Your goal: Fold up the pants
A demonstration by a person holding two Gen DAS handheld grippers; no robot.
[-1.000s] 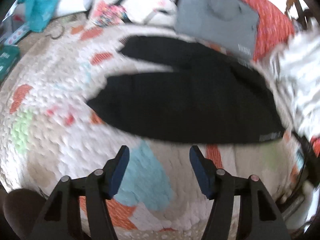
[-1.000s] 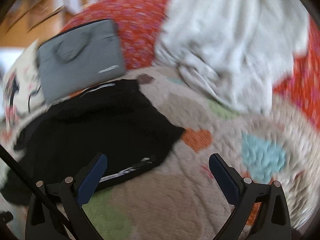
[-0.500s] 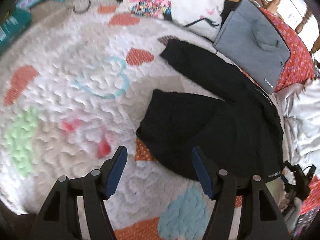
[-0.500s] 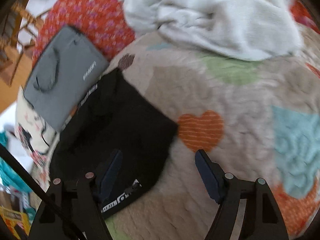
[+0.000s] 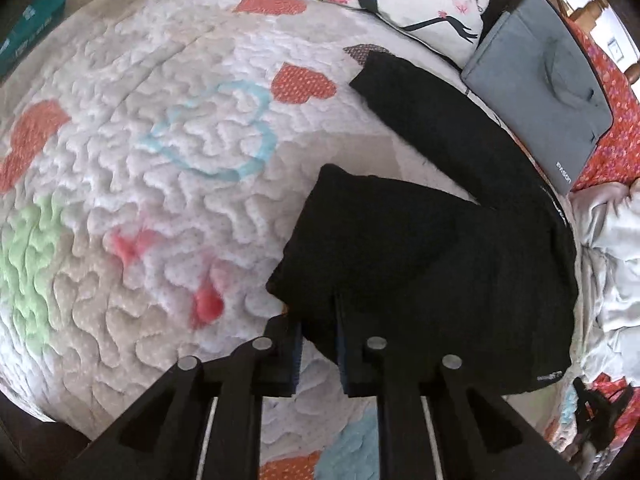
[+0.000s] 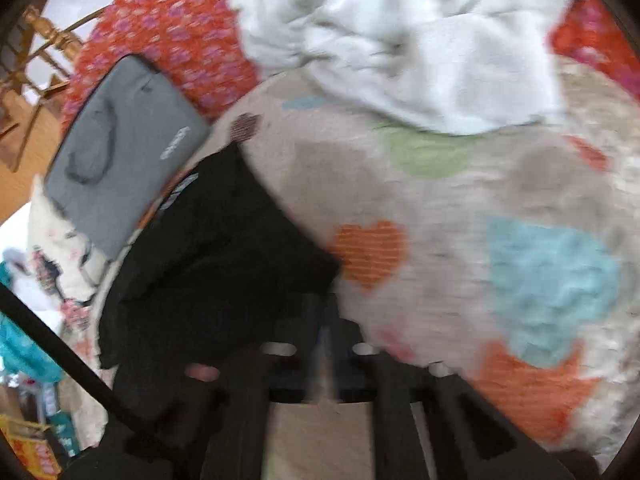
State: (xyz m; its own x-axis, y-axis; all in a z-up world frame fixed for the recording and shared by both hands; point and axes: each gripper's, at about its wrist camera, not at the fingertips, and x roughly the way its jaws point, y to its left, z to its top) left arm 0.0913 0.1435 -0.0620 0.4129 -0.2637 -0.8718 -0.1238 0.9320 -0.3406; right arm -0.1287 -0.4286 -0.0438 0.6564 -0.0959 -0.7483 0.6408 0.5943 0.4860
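— Where are the pants?

— The black pants (image 5: 432, 248) lie spread on my heart-patterned quilt (image 5: 168, 184), one leg reaching far toward the grey laptop bag (image 5: 548, 92), the other nearer me.

— Your left gripper?

— My left gripper (image 5: 318, 324) is pinched on the near corner of the pants.

— And the right?

— My right gripper (image 6: 324, 320) has its fingers drawn together at the pants' edge; it's blurred, so I cannot tell if cloth is between them. A white blanket (image 6: 400, 40) sits far behind.

Blur hides how the right tool (image 6: 326, 332) meets the pants (image 6: 216, 264).
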